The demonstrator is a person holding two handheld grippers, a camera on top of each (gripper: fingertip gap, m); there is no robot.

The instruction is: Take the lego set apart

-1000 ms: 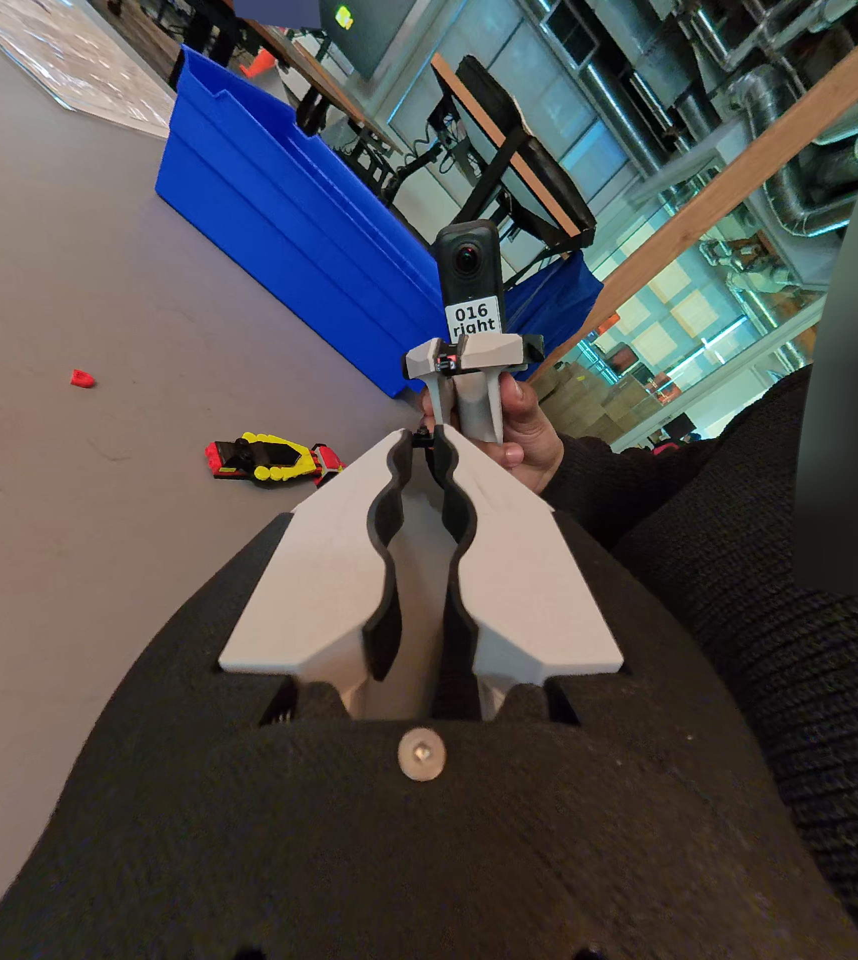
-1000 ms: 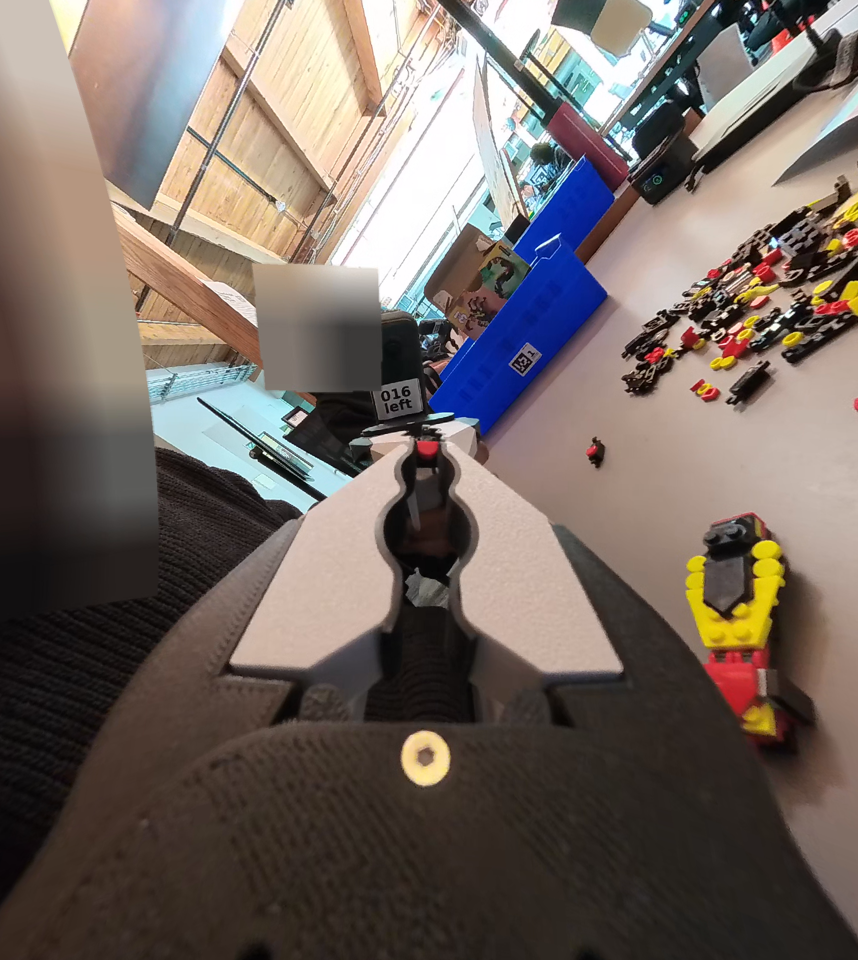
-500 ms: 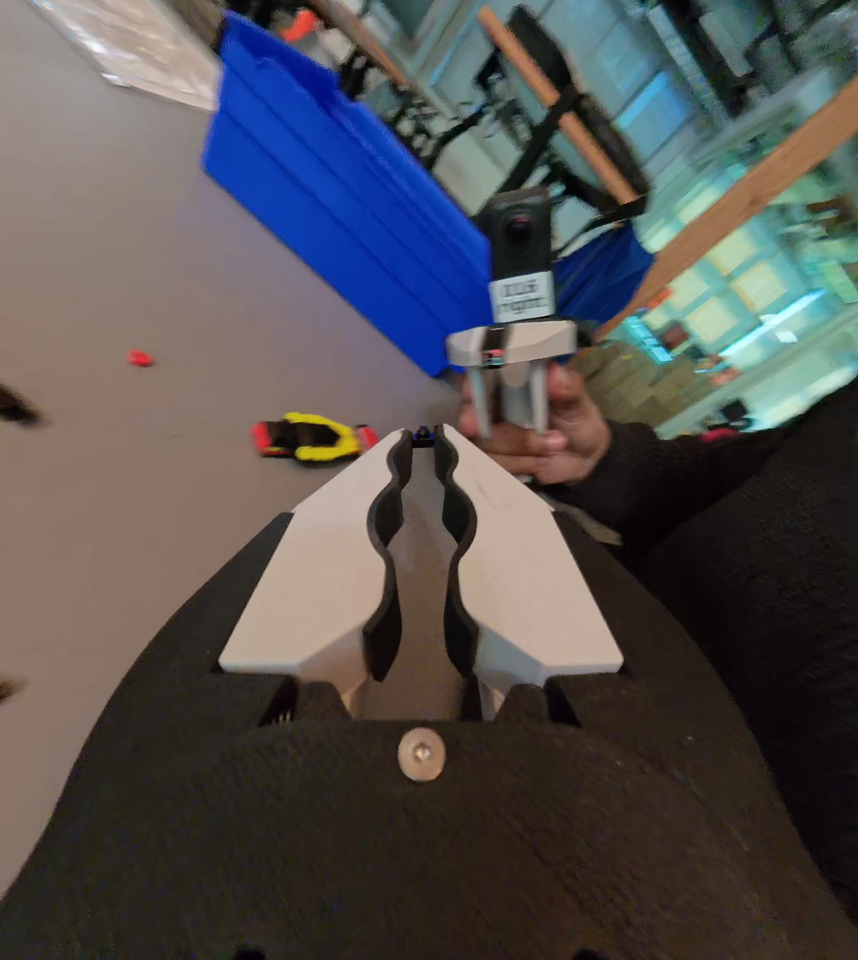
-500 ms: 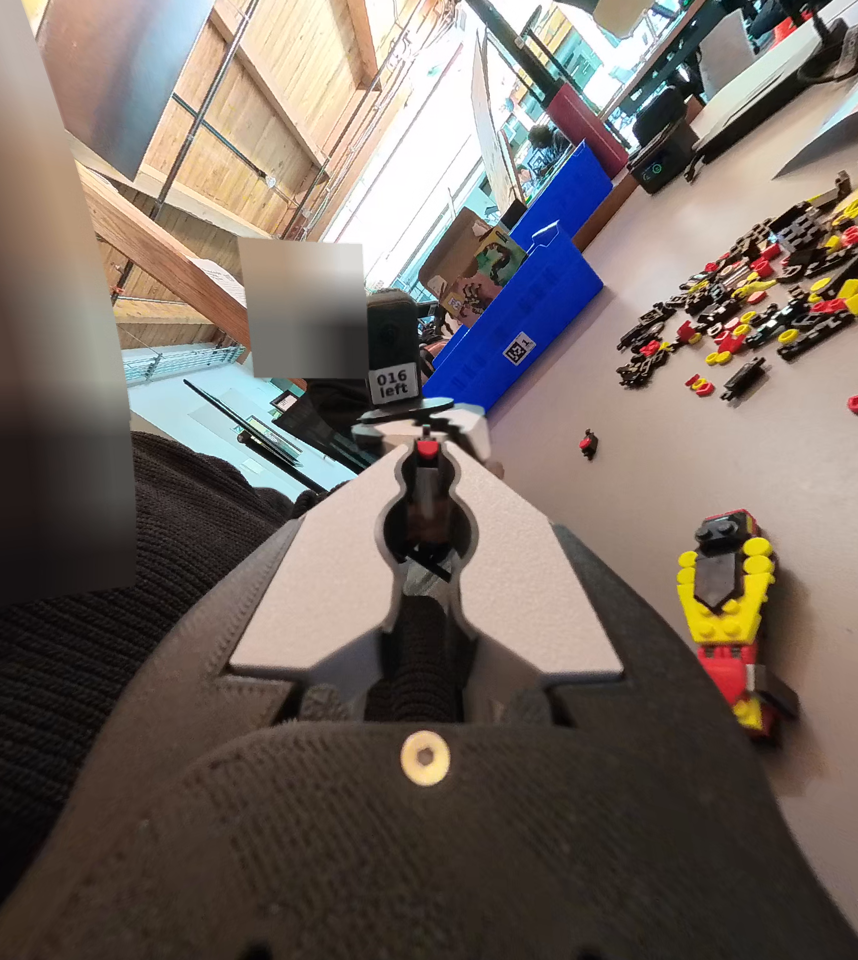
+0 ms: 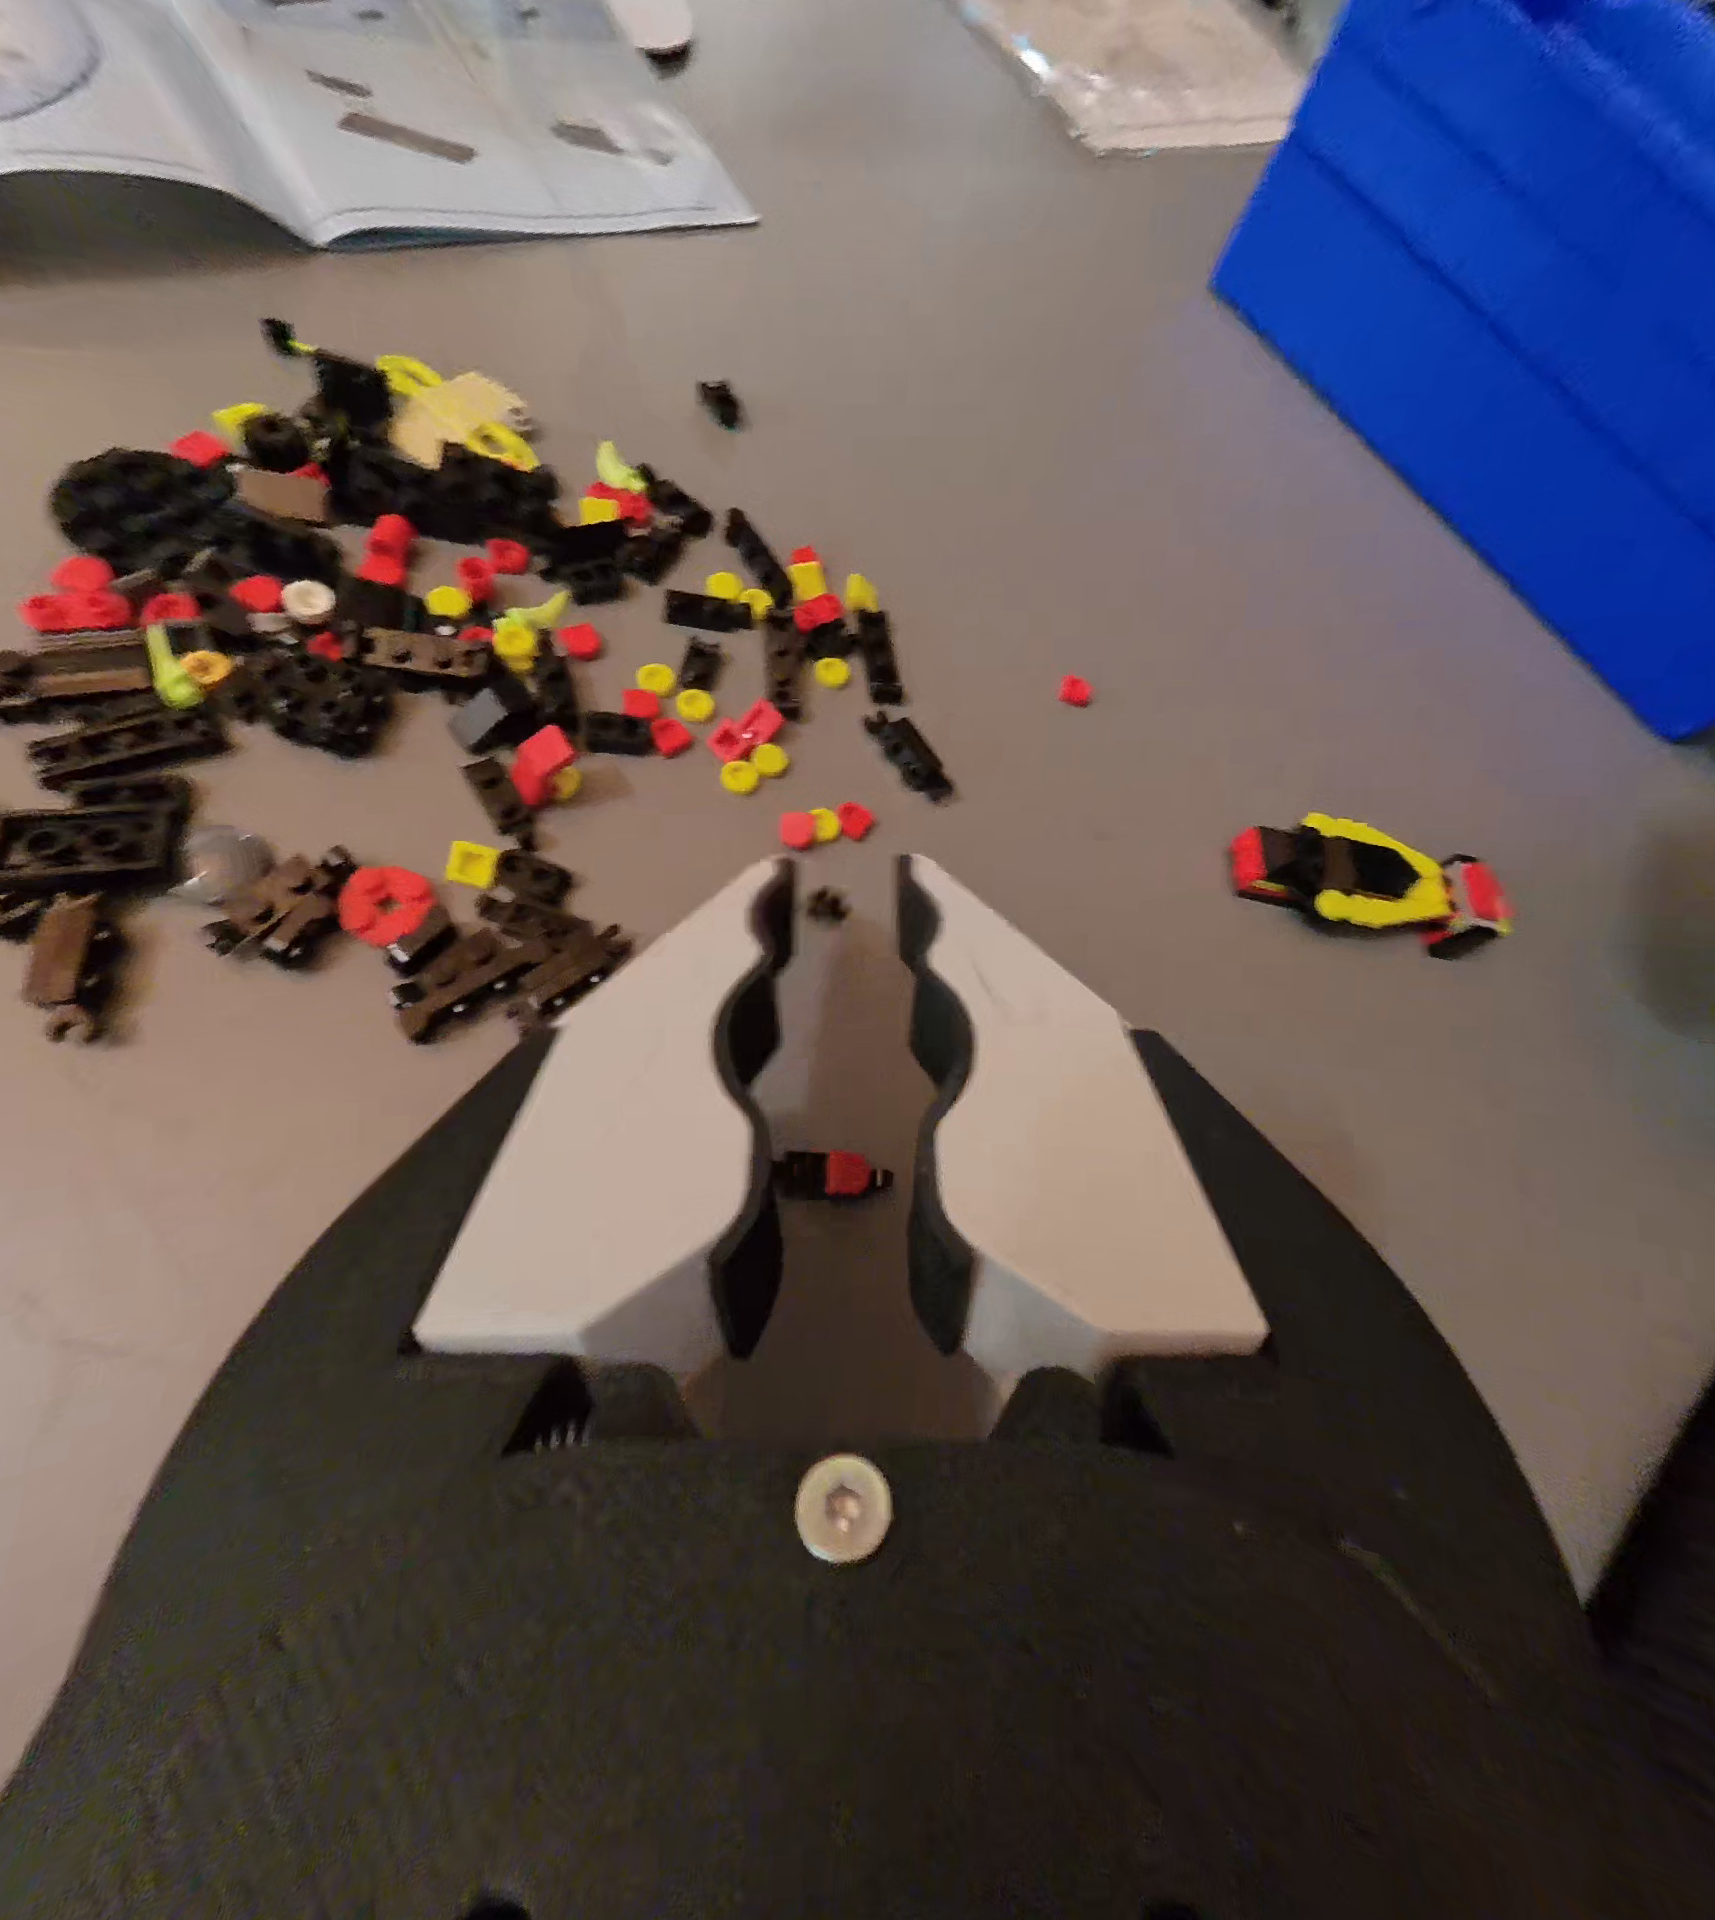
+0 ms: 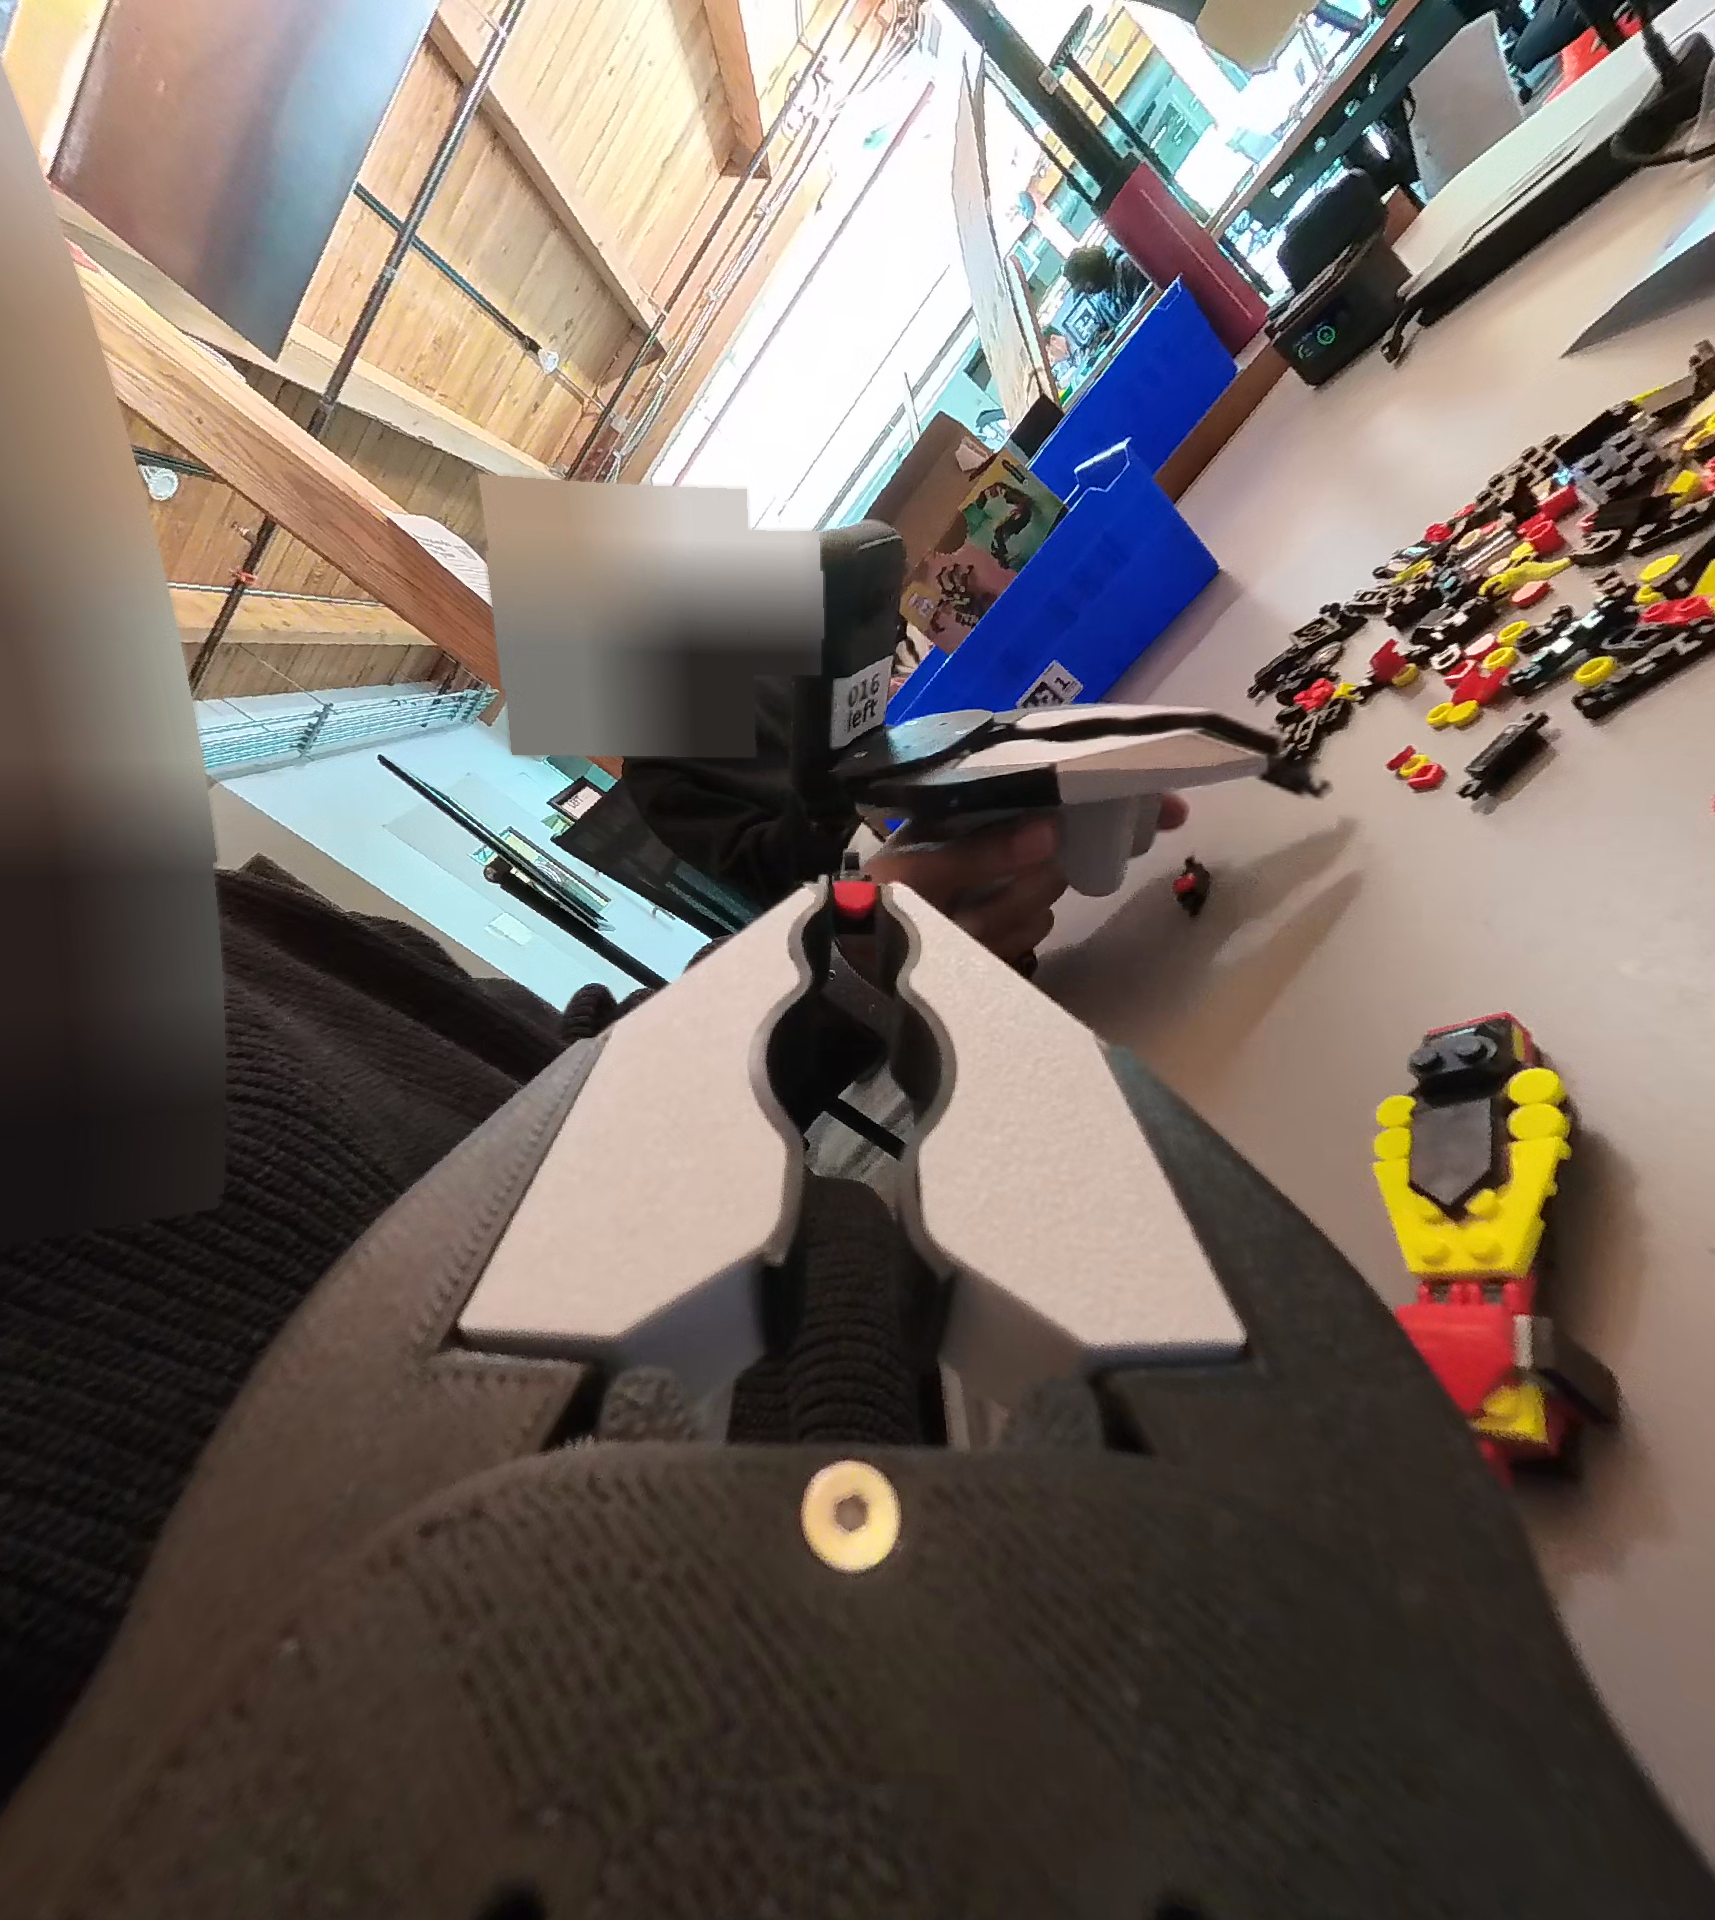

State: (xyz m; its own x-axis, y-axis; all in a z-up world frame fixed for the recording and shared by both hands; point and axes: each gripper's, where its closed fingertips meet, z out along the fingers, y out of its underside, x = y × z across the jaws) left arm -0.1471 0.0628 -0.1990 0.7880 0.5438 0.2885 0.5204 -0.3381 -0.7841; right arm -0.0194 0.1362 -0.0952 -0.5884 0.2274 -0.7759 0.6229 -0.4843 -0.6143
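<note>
Lego piece (image 6: 854, 902) mostly hidden between right jaws.

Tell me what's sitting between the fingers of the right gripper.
The right gripper is shut on a small red piece at its tips. Dark parts trail behind it in the gap; their shape, and what joins them, is hidden by the fingers.

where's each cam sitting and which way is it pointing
Left wrist view: on the left tool, angled down at the grey table and the scattered pile of black, red and yellow lego pieces; only its own fingers show.
Right wrist view: on the right tool, tilted across the table; sleeve and left tool show.
Shared: the pile and the yellow-and-red lego car.
</note>
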